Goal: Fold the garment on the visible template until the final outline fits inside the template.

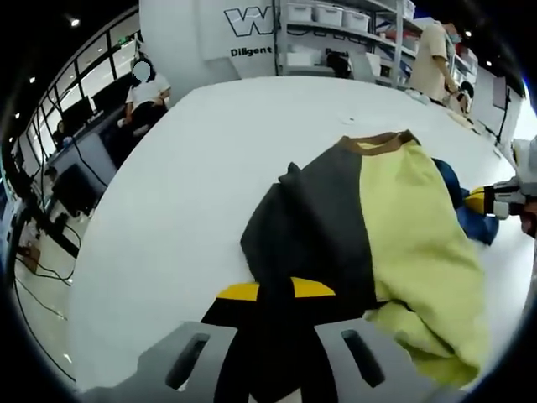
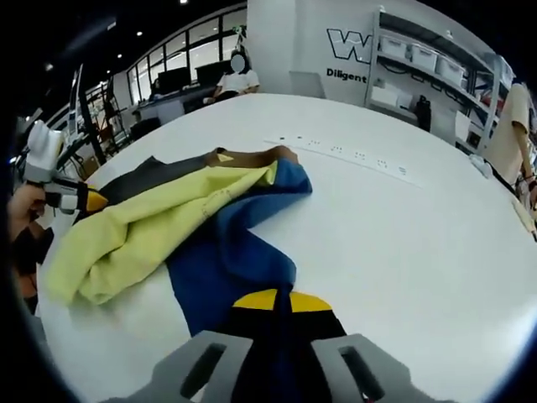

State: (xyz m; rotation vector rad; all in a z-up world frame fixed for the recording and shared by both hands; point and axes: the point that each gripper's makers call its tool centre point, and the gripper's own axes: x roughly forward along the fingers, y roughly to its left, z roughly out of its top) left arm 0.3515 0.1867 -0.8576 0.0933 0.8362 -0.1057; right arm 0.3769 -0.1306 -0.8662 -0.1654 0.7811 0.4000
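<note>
White and wide, the bench (image 1: 193,185) carries the garment (image 1: 369,227), a rumpled shirt of dark grey, pale yellow and blue panels with a brown collar. No template outline can be made out beneath it, so a fold could easily overshoot the intended edge. The left hand-held gripper (image 1: 273,294) pinches the dark grey edge, its jaws pressed together on cloth. The right hand-held gripper (image 2: 281,304) likewise pinches the blue panel. Pulling unevenly would bunch the yellow part further.
</note>
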